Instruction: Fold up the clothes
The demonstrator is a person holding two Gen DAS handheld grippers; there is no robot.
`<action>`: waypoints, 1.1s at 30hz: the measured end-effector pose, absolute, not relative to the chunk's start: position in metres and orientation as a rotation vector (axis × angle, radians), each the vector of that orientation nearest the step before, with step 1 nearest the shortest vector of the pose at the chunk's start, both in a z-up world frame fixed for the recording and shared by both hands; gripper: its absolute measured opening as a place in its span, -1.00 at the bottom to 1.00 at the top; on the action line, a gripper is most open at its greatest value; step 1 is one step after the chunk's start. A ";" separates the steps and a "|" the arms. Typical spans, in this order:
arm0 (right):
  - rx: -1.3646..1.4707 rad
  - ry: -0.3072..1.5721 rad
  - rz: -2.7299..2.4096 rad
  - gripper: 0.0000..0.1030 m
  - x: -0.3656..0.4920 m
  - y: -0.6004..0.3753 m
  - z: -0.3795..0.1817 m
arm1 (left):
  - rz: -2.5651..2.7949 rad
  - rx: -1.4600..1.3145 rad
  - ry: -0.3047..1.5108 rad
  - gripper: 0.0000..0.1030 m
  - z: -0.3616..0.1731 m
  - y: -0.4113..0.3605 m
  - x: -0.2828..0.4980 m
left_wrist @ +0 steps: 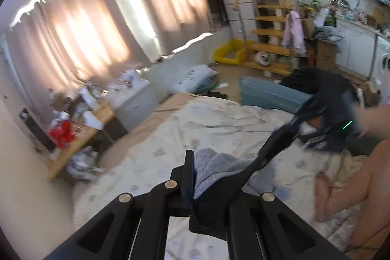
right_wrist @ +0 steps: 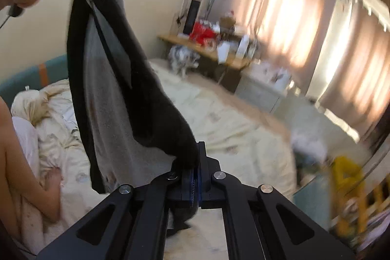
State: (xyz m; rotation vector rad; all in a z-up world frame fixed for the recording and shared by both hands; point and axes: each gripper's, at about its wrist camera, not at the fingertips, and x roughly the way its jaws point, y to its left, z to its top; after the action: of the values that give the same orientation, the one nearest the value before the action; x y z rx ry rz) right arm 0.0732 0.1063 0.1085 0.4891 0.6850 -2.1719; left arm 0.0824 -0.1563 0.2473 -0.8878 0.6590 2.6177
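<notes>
Left wrist view: the left claw (left_wrist: 195,177) clenches one grey-and-black garment (left_wrist: 214,167) at lower centre, its black edge stretching toward the right claw (left_wrist: 304,111) at right, above the bed (left_wrist: 219,121).

Right wrist view: the right claw (right_wrist: 195,177) grips the garment (right_wrist: 109,79), which runs from lower centre to the upper left.

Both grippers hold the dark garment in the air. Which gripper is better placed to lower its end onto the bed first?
Probably the right gripper: its end of the dark garment hangs low, just over the bed. The left gripper holds the higher end.
</notes>
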 end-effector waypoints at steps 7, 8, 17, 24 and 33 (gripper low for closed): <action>0.326 0.896 -2.228 -0.99 0.110 0.127 0.236 | 2.720 -0.805 0.733 -0.95 0.297 -0.184 0.101; 0.307 0.927 -2.227 -0.99 0.118 0.128 0.251 | 2.733 -0.775 0.751 -0.95 0.308 -0.184 0.108; 0.090 1.065 -2.244 -0.99 0.222 0.125 0.359 | 2.850 -0.494 0.854 -0.95 0.409 -0.187 0.192; 0.040 1.138 -2.281 -0.99 0.255 0.110 0.392 | 2.854 -0.525 0.887 -0.94 0.430 -0.177 0.218; 0.095 1.080 -2.301 -0.99 0.262 0.110 0.377 | 2.840 -0.534 0.972 -0.94 0.408 -0.171 0.225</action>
State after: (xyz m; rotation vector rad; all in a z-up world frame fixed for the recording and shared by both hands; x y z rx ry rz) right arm 0.2618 0.1100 0.3772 0.0953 1.0802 -2.3014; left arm 0.2248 -0.1714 0.4076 -0.5345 0.9716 2.8401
